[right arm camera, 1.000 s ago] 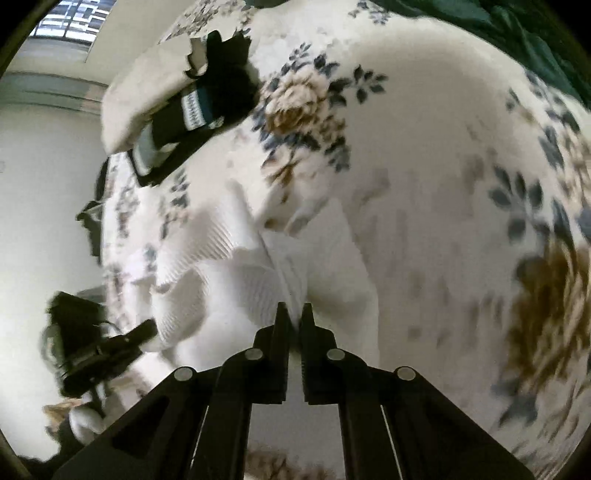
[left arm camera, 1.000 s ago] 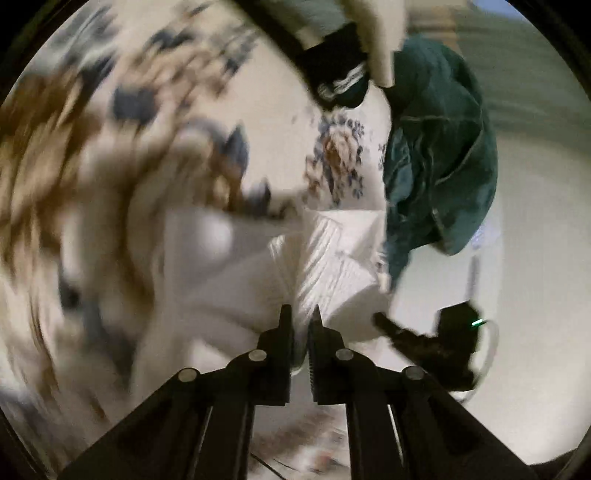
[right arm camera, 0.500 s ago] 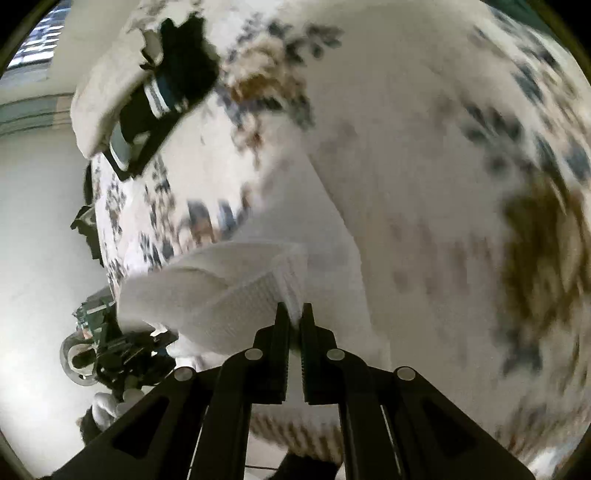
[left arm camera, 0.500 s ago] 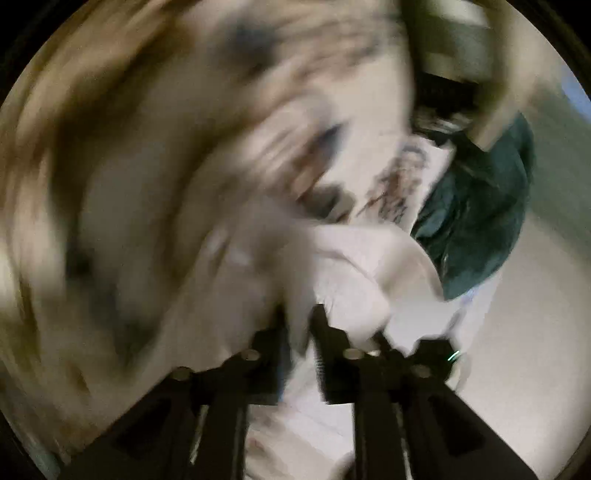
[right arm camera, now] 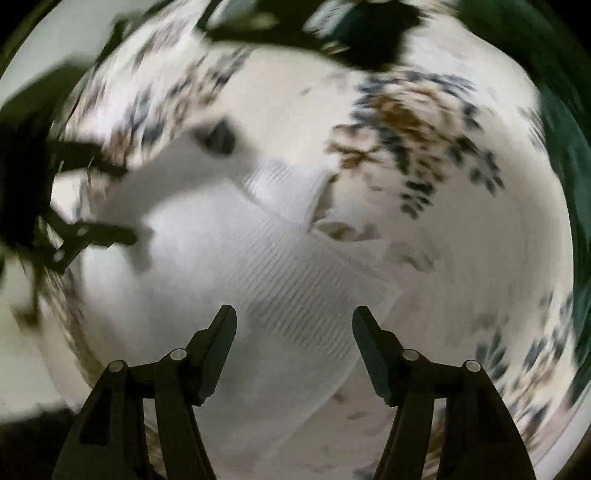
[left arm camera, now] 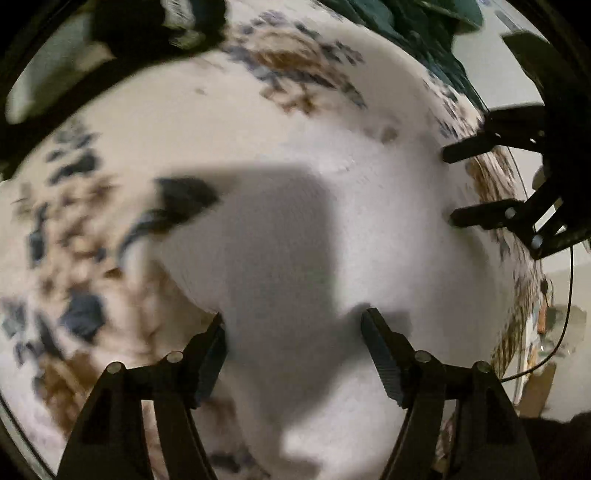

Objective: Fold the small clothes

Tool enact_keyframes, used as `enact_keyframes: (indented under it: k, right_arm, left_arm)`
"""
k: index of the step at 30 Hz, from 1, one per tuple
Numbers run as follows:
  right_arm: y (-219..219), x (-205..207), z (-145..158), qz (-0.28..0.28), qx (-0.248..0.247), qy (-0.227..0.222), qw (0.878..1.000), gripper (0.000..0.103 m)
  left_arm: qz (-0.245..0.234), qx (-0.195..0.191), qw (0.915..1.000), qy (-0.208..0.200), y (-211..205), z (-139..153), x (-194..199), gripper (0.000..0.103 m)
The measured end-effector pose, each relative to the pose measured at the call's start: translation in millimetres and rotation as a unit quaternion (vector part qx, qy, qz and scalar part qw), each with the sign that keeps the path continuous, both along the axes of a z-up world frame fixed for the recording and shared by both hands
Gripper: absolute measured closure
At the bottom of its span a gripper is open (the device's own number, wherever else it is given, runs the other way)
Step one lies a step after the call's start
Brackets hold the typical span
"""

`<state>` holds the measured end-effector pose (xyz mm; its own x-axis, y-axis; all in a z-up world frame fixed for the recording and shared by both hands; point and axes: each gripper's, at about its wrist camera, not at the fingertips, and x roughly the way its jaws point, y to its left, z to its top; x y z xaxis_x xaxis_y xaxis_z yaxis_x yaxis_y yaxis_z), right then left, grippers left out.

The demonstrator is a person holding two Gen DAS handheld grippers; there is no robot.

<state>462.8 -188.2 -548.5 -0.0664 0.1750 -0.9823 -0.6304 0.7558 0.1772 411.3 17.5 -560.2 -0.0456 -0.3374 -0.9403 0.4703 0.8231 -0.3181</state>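
A white ribbed garment point(right arm camera: 258, 266) lies spread on the floral bedsheet point(right arm camera: 417, 122). In the left wrist view the same white garment point(left arm camera: 388, 221) fills the middle, partly in shadow. My left gripper point(left arm camera: 294, 317) points down over it with its jaws opening, and the cloth lies below the gap with no pad pressing on it. My right gripper point(right arm camera: 293, 312) hangs over the garment's near part, its jaws opening too and free of the cloth. Each gripper shows in the other's view, the right gripper point(left arm camera: 450, 186) at the right and the left gripper point(right arm camera: 127, 202) at the left.
A dark green cloth point(left arm camera: 413, 26) is heaped at the far right of the bed, also seen as green cloth point(right arm camera: 565, 147). A black striped garment point(right arm camera: 369, 33) lies at the far edge. The floral sheet point(left arm camera: 74, 258) surrounds the white garment.
Both grippers were shut on the white garment and holding it up. They have rolled, swung down towards the bed and opened, and the garment now lies flat on the sheet.
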Motion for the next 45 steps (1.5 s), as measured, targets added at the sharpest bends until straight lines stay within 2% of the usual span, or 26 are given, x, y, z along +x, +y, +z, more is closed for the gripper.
enact_keyframes:
  k: [1, 2, 3, 4, 5, 10, 13, 16, 17, 18, 21, 24, 27, 31, 33, 34, 35, 36, 37, 38, 39, 40, 41, 42, 44, 45]
  right_arm:
    - [5.8, -1.8, -9.0, 0.022, -0.013, 0.008, 1.000, 0.036]
    - [7.9, -3.5, -16.5, 0.034, -0.020, 0.019, 0.999, 0.036]
    - [9.5, -4.3, -23.0, 0.039, -0.024, 0.028, 0.999, 0.047]
    - [7.3, -3.6, -24.5, 0.031, -0.017, 0.027, 0.999, 0.089]
    - [3.9, -2.8, -22.7, 0.019, -0.004, 0.024, 1.000, 0.097]
    - [-18.1, -13.2, 10.2, -0.030, 0.044, 0.007, 0.999, 0.097]
    - [-34.0, -28.5, 33.7, -0.060, 0.089, 0.036, 0.994, 0.097]
    - [-46.4, -48.3, 45.2, -0.088, 0.127, 0.102, 0.983, 0.097]
    - [-46.4, -54.9, 46.8, -0.095, 0.136, 0.123, 0.978, 0.097]
    - [-50.0, -64.4, 46.3, -0.105, 0.145, 0.151, 0.972, 0.097]
    - [-64.9, -90.8, 35.8, -0.127, 0.157, 0.244, 0.949, 0.097]
    - [-71.8, -103.6, 18.0, -0.145, 0.142, 0.305, 0.930, 0.097]
    - [-77.4, -90.8, -1.6, -0.185, 0.138, 0.330, 0.915, 0.097]
    - [-82.6, -39.5, -23.8, -0.262, 0.161, 0.297, 0.904, 0.097]
    - [-85.6, -6.7, -33.2, -0.315, 0.186, 0.264, 0.893, 0.095]
    - [-84.8, 9.5, -35.1, -0.329, 0.189, 0.236, 0.894, 0.095]
    - [-85.2, 20.6, -34.3, -0.335, 0.182, 0.212, 0.900, 0.094]
    - [-86.4, 29.3, -30.5, -0.345, 0.178, 0.184, 0.903, 0.089]
    - [-88.2, 33.5, -24.3, -0.349, 0.182, 0.159, 0.906, 0.073]
    - [-89.5, 33.7, -19.6, -0.351, 0.188, 0.148, 0.905, 0.064]
    - [-91.8, 28.7, -12.4, -0.350, 0.203, 0.138, 0.904, 0.056]
    - [-92.7, 24.4, -8.2, -0.342, 0.212, 0.136, 0.905, 0.055]
    - [-93.2, 20.0, -6.0, -0.332, 0.221, 0.139, 0.906, 0.055]
    - [-91.2, 9.3, -7.4, -0.315, 0.218, 0.153, 0.911, 0.051]
    - [-87.6, 4.4, -16.0, -0.308, 0.183, 0.171, 0.918, 0.051]
    - [-89.5, -4.8, -28.2, -0.316, 0.175, 0.193, 0.912, 0.051]
  left_arm:
    - [-0.001, -0.011, 0.9999, -0.005, -0.4, -2.3, -0.9, 0.042]
    - [-0.001, -0.016, 0.9998, -0.008, -1.4, -2.4, -0.4, 0.065]
    - [0.001, -0.021, 0.9996, -0.017, 0.6, 1.0, -2.0, 0.081]
    - [0.001, -0.028, 0.9993, -0.024, 3.2, 6.7, -5.4, 0.085]
    - [0.004, -0.034, 0.9988, -0.036, 7.4, 16.2, -10.6, 0.087]
    - [0.030, -0.074, 0.9958, -0.045, 16.4, 49.2, -35.7, 0.089]
    - [0.075, -0.127, 0.9891, 0.000, 28.4, 68.1, -54.7, 0.089]
    - [0.139, -0.194, 0.9658, 0.102, 38.1, 67.2, -76.0, 0.089]
    - [0.161, -0.210, 0.9545, 0.137, 41.5, 62.3, -84.0, 0.089]
    - [0.184, -0.229, 0.9375, 0.186, 44.4, 53.3, -94.5, 0.089]
    - [0.222, -0.239, 0.9034, 0.279, 44.8, 30.1, -115.3, 0.089]
    - [0.239, -0.243, 0.8835, 0.321, 40.9, 10.1, -111.7, 0.089]
    - [0.279, -0.262, 0.8627, 0.331, 48.4, -6.7, -87.2, 0.088]
    - [0.357, -0.248, 0.8582, 0.273, 75.9, -29.6, -32.5, 0.084]
    - [0.404, -0.260, 0.8442, 0.237, 93.4, -35.0, -9.7, 0.068]
    - [0.419, -0.252, 0.8459, 0.213, 100.7, -32.1, 0.1, 0.061]
    - [0.434, -0.260, 0.8425, 0.185, 108.0, -25.0, 8.3, 0.049]
    - [0.436, -0.272, 0.8409, 0.170, 111.3, -18.7, 11.1, 0.042]
    - [0.435, -0.273, 0.8449, 0.151, 113.9, -10.2, 13.6, 0.040]
    - [0.429, -0.271, 0.8516, 0.131, 113.3, -1.8, 15.6, 0.039]
    - [0.413, -0.267, 0.8635, 0.110, 111.7, 7.3, 16.2, 0.039]
    - [0.399, -0.260, 0.8734, 0.101, 108.7, 11.6, 14.6, 0.039]
    - [0.386, -0.244, 0.8836, 0.103, 102.4, 12.2, 10.5, 0.039]
    - [0.381, -0.233, 0.8876, 0.111, 104.5, 7.7, 4.3, 0.039]
    - [0.373, -0.230, 0.8891, 0.132, 96.2, -5.8, -5.4, 0.039]
    - [0.368, -0.225, 0.8899, 0.148, 89.2, -14.4, -13.0, 0.039]
